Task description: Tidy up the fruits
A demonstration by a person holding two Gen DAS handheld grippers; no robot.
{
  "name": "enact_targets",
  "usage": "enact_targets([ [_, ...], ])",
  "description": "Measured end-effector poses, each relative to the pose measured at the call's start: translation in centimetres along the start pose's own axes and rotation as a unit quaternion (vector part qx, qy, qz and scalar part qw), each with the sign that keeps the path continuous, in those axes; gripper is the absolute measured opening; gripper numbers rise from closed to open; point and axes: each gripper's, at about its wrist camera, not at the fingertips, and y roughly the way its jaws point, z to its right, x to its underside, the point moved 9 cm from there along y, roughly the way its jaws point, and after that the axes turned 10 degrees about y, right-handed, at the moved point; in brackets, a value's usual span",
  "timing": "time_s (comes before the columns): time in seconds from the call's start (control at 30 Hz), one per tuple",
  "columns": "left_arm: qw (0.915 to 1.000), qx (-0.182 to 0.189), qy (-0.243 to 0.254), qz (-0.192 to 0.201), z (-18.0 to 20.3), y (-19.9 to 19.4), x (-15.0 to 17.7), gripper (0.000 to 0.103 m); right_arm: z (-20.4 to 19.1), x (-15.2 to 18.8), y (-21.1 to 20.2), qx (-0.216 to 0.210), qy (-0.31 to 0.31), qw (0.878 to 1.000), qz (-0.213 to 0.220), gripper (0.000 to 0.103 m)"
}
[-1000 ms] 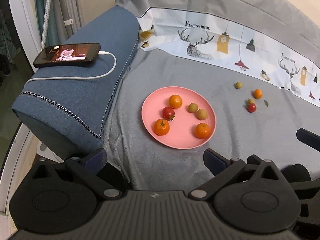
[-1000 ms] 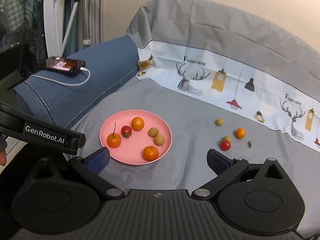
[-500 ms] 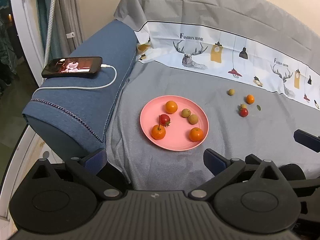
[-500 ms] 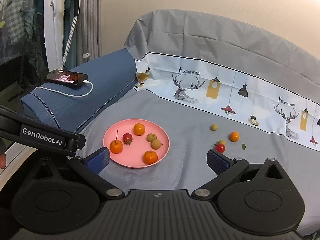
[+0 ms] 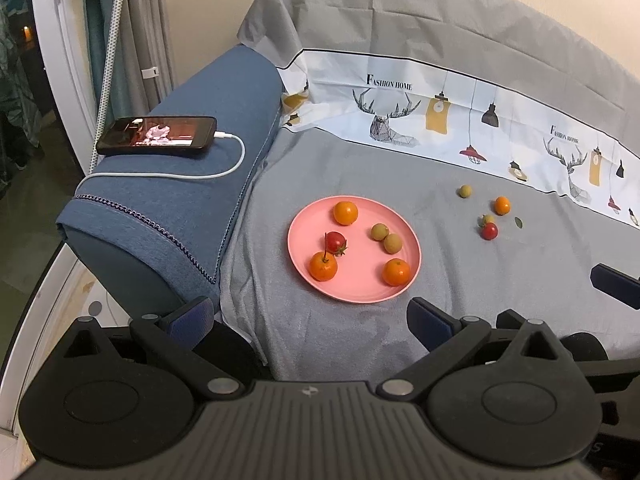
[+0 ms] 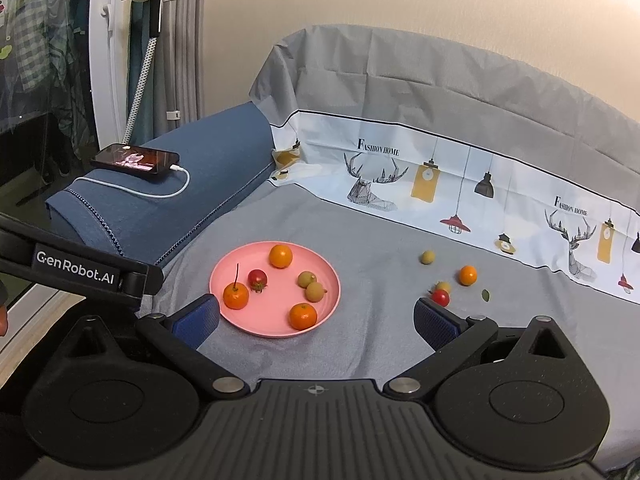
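My right gripper (image 6: 316, 316) hung empty, jaws wide apart, above the grey sheet (image 6: 380, 344). The pink plate (image 6: 240, 322) held six fruits; four more (image 6: 442, 298) lay scattered right of the plate.

"Fashion home" printed twice on white patterned fabric border (image 6: 460, 184) of grey sofa cover, "GenRobot.AI" on black gripper bar (image 6: 76, 268)

Bare cover (image 6: 384, 344) separates plate (image 6: 320, 312) from loose fruit (image 6: 442, 298).
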Motion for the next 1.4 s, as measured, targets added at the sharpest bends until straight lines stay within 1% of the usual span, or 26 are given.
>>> enact_targets([
  [0.4, 1.0000, -0.004, 0.001, -0.005, 0.0, 0.0, 0.0, 0.103, 0.1, 0.0, -0.1, 0.000, 0.001, 1.000, -0.001, 0.102],
  [0.6, 0.9998, -0.004, 0.007, -0.019, 0.2, 0.8, 0.1, 0.103, 0.5, 0.1, 0.1, 0.000, 0.010, 1.000, -0.007, 0.102],
  [0.97, 0.9986, -0.010, 0.027, -0.045, 0.9, 2.6, 0.2, 0.103, 1.6, 0.7, 1.8, -0.006, 0.030, 0.999, -0.028, 0.102],
  [1.4, 0.9943, -0.014, 0.057, -0.089, 2.3, 5.5, 0.5, 0.103, 3.3, 1.7, 4.2, -0.006, 0.060, 0.997, -0.056, 0.102],
])
